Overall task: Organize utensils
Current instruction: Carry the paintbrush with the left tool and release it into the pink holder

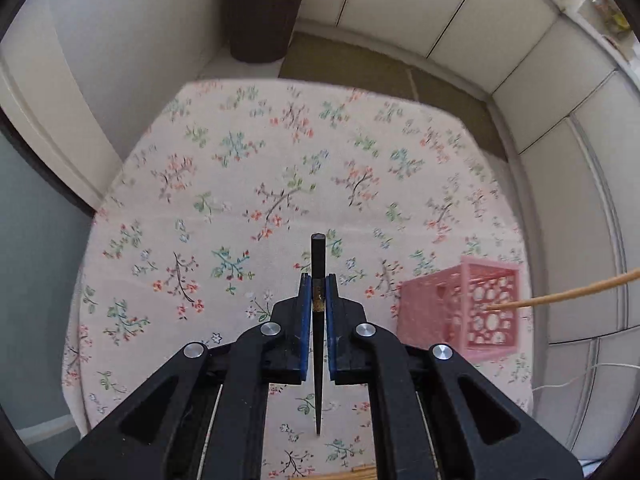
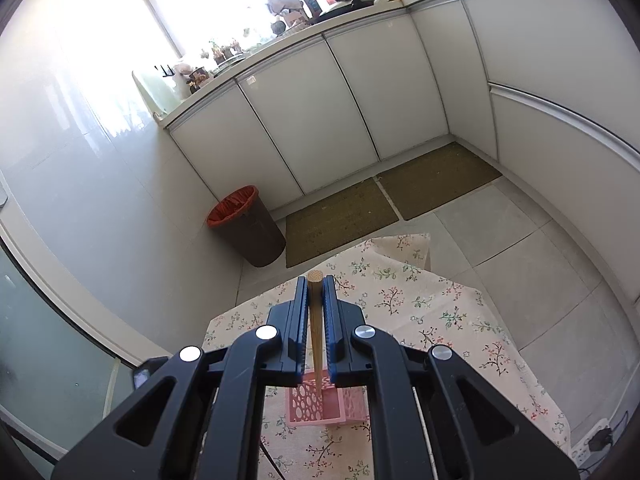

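Left gripper (image 1: 318, 280) was clamped on one black chopstick (image 1: 318, 332). Right gripper (image 2: 315, 280) was clamped on one wooden chopstick (image 2: 316, 328), tip over one pink basket (image 2: 316, 404).

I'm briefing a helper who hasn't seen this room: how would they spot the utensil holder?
Find the table under the floral tablecloth. Near its right edge stands a small pink plastic basket, square and open-topped. Its cut-out patterned walls set it apart from the tall brown waste bin on the floor.
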The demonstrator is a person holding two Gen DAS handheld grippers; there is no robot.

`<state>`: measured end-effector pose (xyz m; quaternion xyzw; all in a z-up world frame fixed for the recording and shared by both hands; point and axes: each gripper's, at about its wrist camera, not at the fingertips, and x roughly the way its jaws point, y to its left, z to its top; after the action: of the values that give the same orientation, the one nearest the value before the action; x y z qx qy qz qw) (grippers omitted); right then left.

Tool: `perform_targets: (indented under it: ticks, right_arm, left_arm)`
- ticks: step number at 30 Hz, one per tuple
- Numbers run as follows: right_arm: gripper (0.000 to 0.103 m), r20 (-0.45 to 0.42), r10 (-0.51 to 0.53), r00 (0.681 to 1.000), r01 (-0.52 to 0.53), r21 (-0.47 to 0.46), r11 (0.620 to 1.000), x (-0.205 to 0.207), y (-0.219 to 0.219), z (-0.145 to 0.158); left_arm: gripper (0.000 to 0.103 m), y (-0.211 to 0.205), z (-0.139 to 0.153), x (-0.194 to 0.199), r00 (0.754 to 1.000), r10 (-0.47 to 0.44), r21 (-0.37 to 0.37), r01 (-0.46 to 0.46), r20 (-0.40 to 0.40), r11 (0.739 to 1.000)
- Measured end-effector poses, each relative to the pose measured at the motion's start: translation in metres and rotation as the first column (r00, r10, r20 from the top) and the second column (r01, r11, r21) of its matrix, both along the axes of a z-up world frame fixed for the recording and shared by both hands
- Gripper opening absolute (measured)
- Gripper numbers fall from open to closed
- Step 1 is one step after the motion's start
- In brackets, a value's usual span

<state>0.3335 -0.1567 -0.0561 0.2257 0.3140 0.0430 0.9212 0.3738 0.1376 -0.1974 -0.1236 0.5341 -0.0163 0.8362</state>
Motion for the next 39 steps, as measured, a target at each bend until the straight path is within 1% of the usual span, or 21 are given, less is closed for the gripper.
perform_targets:
  ticks: [1, 2, 3, 5, 6, 9, 12, 15, 18, 23, 25, 26, 27, 28, 29, 31, 32, 33, 36, 39]
  right_arm:
    - [0.008, 0.001, -0.001, 1.0, 0.001, 0.001, 1.0, -0.001, -0.001, 0.001]
    - [0.008, 0.003, -0.002, 1.0, 0.002, 0.002, 1.0, -0.001, -0.002, 0.002]
    - [0.008, 0.004, -0.003, 1.0, 0.003, 0.003, 1.0, -0.002, -0.002, 0.003]
    - [0.008, 0.005, -0.004, 1.0, 0.004, 0.004, 1.0, -0.004, -0.003, 0.005]
    - [0.008, 0.006, -0.005, 1.0, 0.005, 0.003, 1.0, -0.004, -0.004, 0.006]
    - [0.008, 0.009, -0.008, 1.0, 0.008, -0.001, 1.0, -0.005, -0.005, 0.009]
    - [0.008, 0.018, -0.013, 1.0, 0.013, -0.003, 1.0, -0.007, -0.006, 0.012]
    - [0.008, 0.029, -0.017, 0.999, 0.017, -0.004, 1.0, -0.008, -0.009, 0.016]
    - [0.008, 0.034, -0.019, 0.999, 0.019, -0.005, 1.0, -0.008, -0.012, 0.018]
    - [0.008, 0.033, -0.015, 0.999, 0.015, -0.009, 1.0, -0.008, -0.011, 0.018]
    - [0.008, 0.032, -0.011, 0.999, 0.012, -0.011, 1.0, -0.007, -0.009, 0.017]
    - [0.008, 0.029, -0.008, 1.0, 0.008, -0.01, 1.0, -0.005, -0.007, 0.017]
    - [0.008, 0.027, -0.006, 1.0, 0.006, -0.01, 1.0, -0.005, -0.006, 0.017]
    - [0.008, 0.025, -0.005, 1.0, 0.005, -0.012, 1.0, -0.003, -0.005, 0.016]
    - [0.008, 0.025, -0.005, 1.0, 0.005, -0.017, 1.0, -0.002, -0.004, 0.015]
    - [0.008, 0.021, -0.004, 1.0, 0.005, -0.022, 1.0, 0.0, -0.002, 0.014]
    - [0.008, 0.015, -0.005, 1.0, 0.005, -0.022, 1.0, 0.002, -0.001, 0.013]
    - [0.008, 0.011, -0.005, 1.0, 0.005, -0.023, 1.0, 0.004, 0.0, 0.011]
    - [0.008, 0.002, -0.003, 1.0, 0.003, -0.035, 0.999, 0.009, 0.006, 0.006]
    - [0.008, -0.012, 0.004, 1.0, -0.005, -0.047, 0.999, 0.013, 0.013, -0.001]
  left_arm:
    - [0.006, 0.001, 0.018, -0.008, 0.999, -0.003, -0.002, 0.003, 0.049, 1.0]
    - [0.006, 0.001, 0.041, -0.019, 0.994, -0.008, -0.003, 0.008, 0.109, 1.0]
    - [0.006, -0.003, 0.057, -0.025, 0.988, -0.014, -0.002, 0.015, 0.151, 1.0]
    - [0.006, -0.015, 0.095, -0.034, 0.968, -0.028, 0.012, 0.025, 0.249, 1.0]
    - [0.006, -0.019, 0.115, -0.042, 0.952, -0.032, 0.029, 0.024, 0.303, 0.999]
    - [0.006, -0.03, 0.152, -0.053, 0.916, -0.046, 0.038, 0.034, 0.398, 0.999]
    - [0.006, -0.05, 0.169, -0.052, 0.896, -0.092, 0.063, 0.072, 0.435, 0.995]
    - [0.006, -0.067, 0.173, -0.051, 0.891, -0.136, 0.061, 0.122, 0.433, 0.991]
    - [0.006, -0.086, 0.161, -0.046, 0.896, -0.172, 0.058, 0.162, 0.41, 0.985]
    - [0.006, -0.105, 0.123, -0.035, 0.919, -0.213, 0.061, 0.204, 0.332, 0.977]
    - [0.007, -0.11, 0.105, -0.029, 0.93, -0.234, 0.048, 0.23, 0.284, 0.972]
    - [0.009, -0.111, 0.098, -0.027, 0.933, -0.248, 0.029, 0.249, 0.26, 0.968]
    - [0.018, -0.11, 0.093, -0.027, 0.935, -0.25, 0.007, 0.257, 0.252, 0.966]
    - [0.024, -0.106, 0.092, -0.03, 0.935, -0.244, -0.004, 0.254, 0.257, 0.967]
    - [0.029, -0.102, 0.094, -0.032, 0.934, -0.231, -0.01, 0.243, 0.274, 0.97]
    - [0.03, -0.092, 0.105, -0.036, 0.926, -0.206, -0.023, 0.225, 0.315, 0.974]
    - [0.034, -0.085, 0.112, -0.039, 0.923, -0.185, -0.037, 0.209, 0.337, 0.977]
    - [0.035, -0.079, 0.119, -0.042, 0.921, -0.162, -0.05, 0.192, 0.355, 0.98]
    - [0.036, -0.067, 0.133, -0.046, 0.917, -0.129, -0.072, 0.168, 0.377, 0.983]
    - [0.037, -0.057, 0.133, -0.046, 0.921, -0.105, -0.085, 0.147, 0.375, 0.985]
